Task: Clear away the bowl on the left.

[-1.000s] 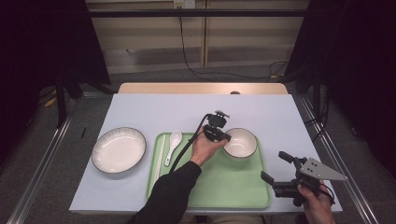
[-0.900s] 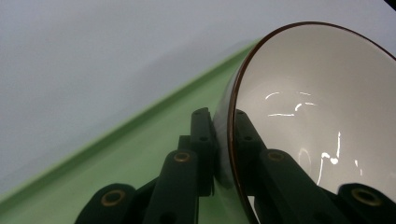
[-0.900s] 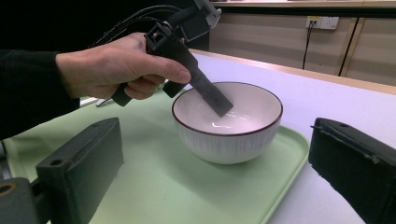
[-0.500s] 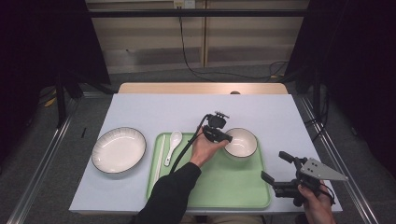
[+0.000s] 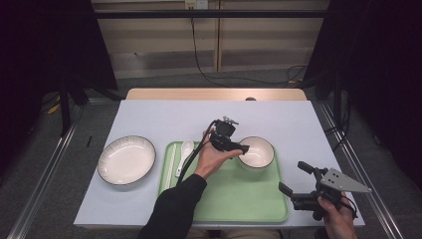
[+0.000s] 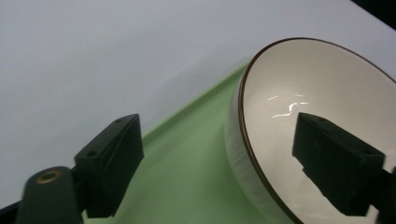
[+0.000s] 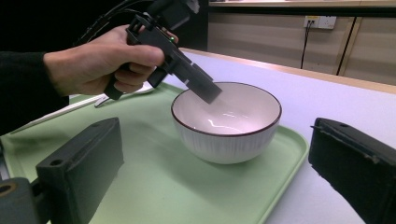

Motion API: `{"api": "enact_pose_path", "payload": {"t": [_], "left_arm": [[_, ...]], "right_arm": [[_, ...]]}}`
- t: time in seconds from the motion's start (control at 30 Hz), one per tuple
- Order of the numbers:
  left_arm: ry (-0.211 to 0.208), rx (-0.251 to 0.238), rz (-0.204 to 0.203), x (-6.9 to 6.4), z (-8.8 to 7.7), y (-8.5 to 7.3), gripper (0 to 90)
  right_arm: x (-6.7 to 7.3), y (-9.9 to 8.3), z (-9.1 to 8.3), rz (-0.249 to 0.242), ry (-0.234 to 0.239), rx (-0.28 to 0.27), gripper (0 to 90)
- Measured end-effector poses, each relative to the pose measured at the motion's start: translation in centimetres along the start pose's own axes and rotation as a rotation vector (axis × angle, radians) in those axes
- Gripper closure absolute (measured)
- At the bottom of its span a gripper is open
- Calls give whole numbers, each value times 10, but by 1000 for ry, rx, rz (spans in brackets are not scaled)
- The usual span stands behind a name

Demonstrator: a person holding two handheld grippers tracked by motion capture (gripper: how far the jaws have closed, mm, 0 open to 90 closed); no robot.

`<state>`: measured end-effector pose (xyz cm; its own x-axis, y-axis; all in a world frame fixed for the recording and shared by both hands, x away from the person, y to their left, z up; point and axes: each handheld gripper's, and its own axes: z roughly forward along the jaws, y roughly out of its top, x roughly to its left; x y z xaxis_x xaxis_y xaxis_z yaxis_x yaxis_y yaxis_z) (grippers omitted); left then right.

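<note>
A white bowl [image 5: 257,152] with a dark rim stands at the back right of the green tray [image 5: 239,199]. My left gripper [image 5: 243,148] reaches it from the left, tilted down. In the left gripper view the gripper [image 6: 217,135] is open and straddles the bowl's [image 6: 280,79] rim: one jaw is inside the bowl, the other is outside over the tray [image 6: 187,177]. My right gripper [image 5: 293,178] hovers open at the tray's front right corner and faces the bowl [image 7: 229,126]. Nothing lies between the right gripper's [image 7: 215,140] jaws.
A white plate [image 5: 126,159] sits on the pale table cover [image 5: 164,117] left of the tray. A white spoon [image 5: 185,152] and a pair of chopsticks [image 5: 171,162] lie at the tray's left end. A metal rail [image 5: 368,169] runs along the table's right side.
</note>
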<state>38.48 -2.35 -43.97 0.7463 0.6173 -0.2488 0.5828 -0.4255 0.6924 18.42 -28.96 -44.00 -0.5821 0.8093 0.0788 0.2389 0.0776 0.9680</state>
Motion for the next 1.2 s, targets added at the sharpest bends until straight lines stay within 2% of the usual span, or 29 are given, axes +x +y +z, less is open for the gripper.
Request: {"api": "enact_pose_path", "payload": {"t": [0.03,0.07,0.1,0.17,0.2,0.27,0.37,0.4,0.43,0.5,0.57,0.6,0.63,0.67,0.77,0.8,0.83,0.87,0.9,0.93,0.97,1.07,1.13,1.17,1.2], "left_arm": [[4,4,-7,1,-4,0,73],[8,2,9,2,-7,-1,39],[5,-23,37,2,-11,-3,36],[-1,-42,15,5,-15,-5,31],[7,-42,29,6,-18,-7,33],[20,-73,55,8,-24,-11,35],[37,-83,64,12,-35,-15,31],[36,-108,65,13,-38,-17,31],[56,-115,73,14,-45,-19,31],[66,-114,86,14,-49,-20,46],[101,-117,98,15,-59,-25,38],[101,-117,98,15,-59,-25,40],[123,-109,136,16,-64,-28,41],[123,-109,136,16,-64,-28,36],[167,-96,154,20,-75,-33,36],[183,-112,148,22,-78,-36,34],[209,-109,161,26,-87,-39,41],[209,-109,161,26,-87,-39,38],[219,-129,141,33,-97,-43,37],[213,-150,125,36,-102,-46,39],[213,-150,125,36,-102,-46,39],[248,-163,127,43,-115,-55,37],[273,-168,92,46,-124,-62,38],[281,-196,80,46,-129,-65,39],[286,-201,94,49,-138,-69,37]], "right_arm": [[-1,0,0,-8,2,-1,28],[-1,0,0,-7,3,0,28],[-1,0,0,-3,2,2,28],[-1,0,0,-6,1,-4,28],[-1,0,0,-5,0,-5,28],[-1,0,0,-6,-3,-4,28],[0,0,0,-4,-3,-2,28],[0,0,0,-4,-2,-2,28],[0,0,0,-4,-4,-3,28],[0,0,0,-7,-2,-1,28],[0,0,0,-6,-4,-2,28],[0,0,1,-9,-5,0,28],[-1,0,1,-10,-5,0,28],[-1,0,1,-10,-5,0,28],[0,0,1,-6,-3,-2,28],[0,0,1,-7,-5,-1,28],[0,0,1,-2,-3,3,28],[0,0,1,-2,-3,3,28],[0,0,1,-1,-5,3,28],[0,0,1,-5,-6,1,28],[0,0,1,-5,-6,1,28],[1,1,2,-3,-6,0,28],[1,0,2,-4,-10,0,28],[1,1,2,-5,-8,2,28],[0,1,2,-5,-13,0,28]]}}
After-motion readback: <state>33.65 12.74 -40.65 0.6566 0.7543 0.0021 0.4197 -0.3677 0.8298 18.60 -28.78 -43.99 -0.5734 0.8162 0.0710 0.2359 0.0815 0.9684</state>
